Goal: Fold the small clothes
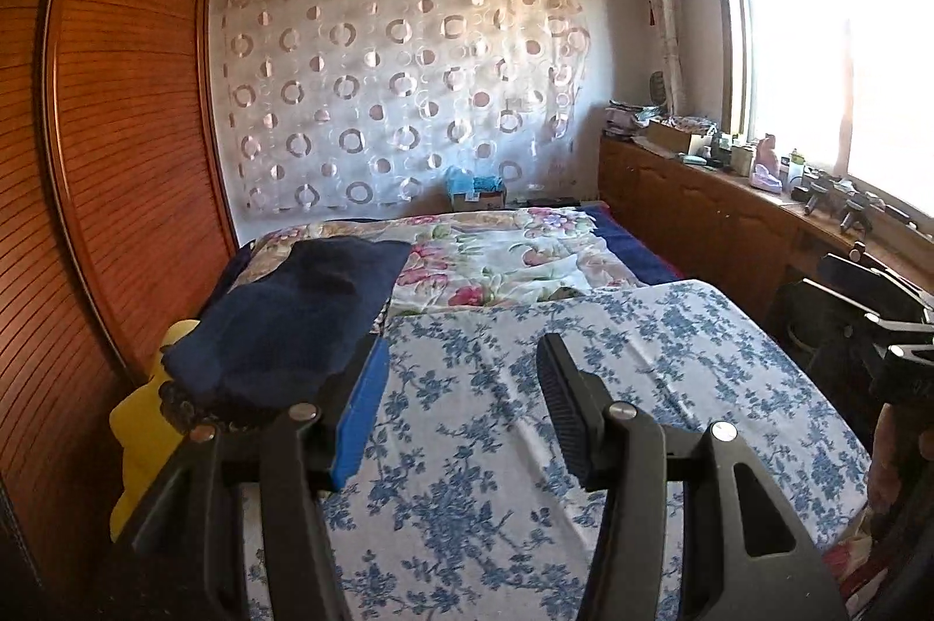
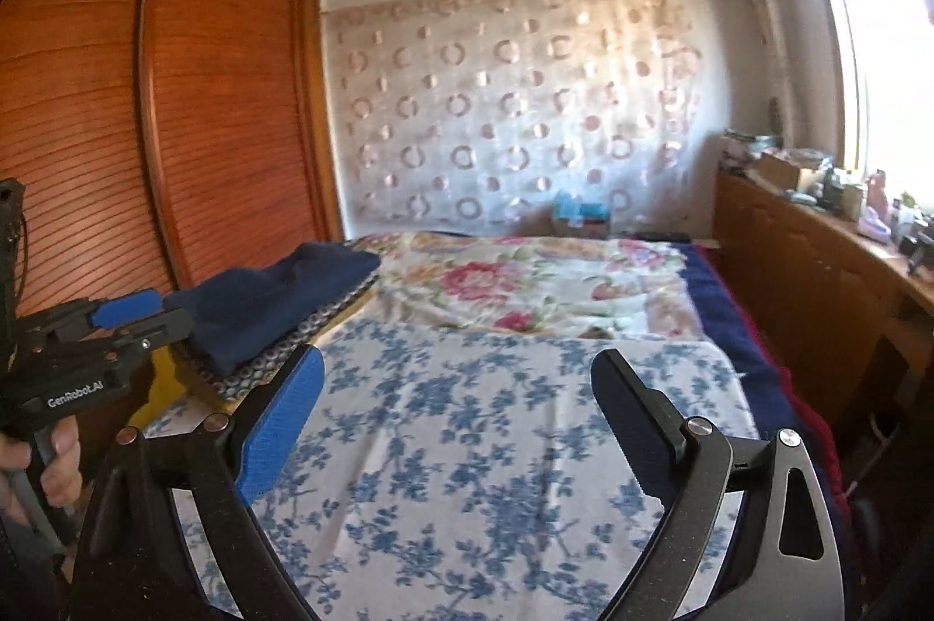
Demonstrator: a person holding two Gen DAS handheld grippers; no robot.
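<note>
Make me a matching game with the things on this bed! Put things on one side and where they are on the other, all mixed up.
Things:
1. dark navy folded garment
2. blue-and-white flowered cloth
3. pink-and-green floral quilt
4. yellow item

Places:
A. spread flat right in front of both open tools
B. farther up the bed, toward the circle-patterned curtain
C. peeking out under the stack, beside the wooden wardrobe
D. top of the stack at the bed's left edge

Pairs: 1-D, 2-A, 3-B, 4-C

The left tool and right tool hold nothing.
</note>
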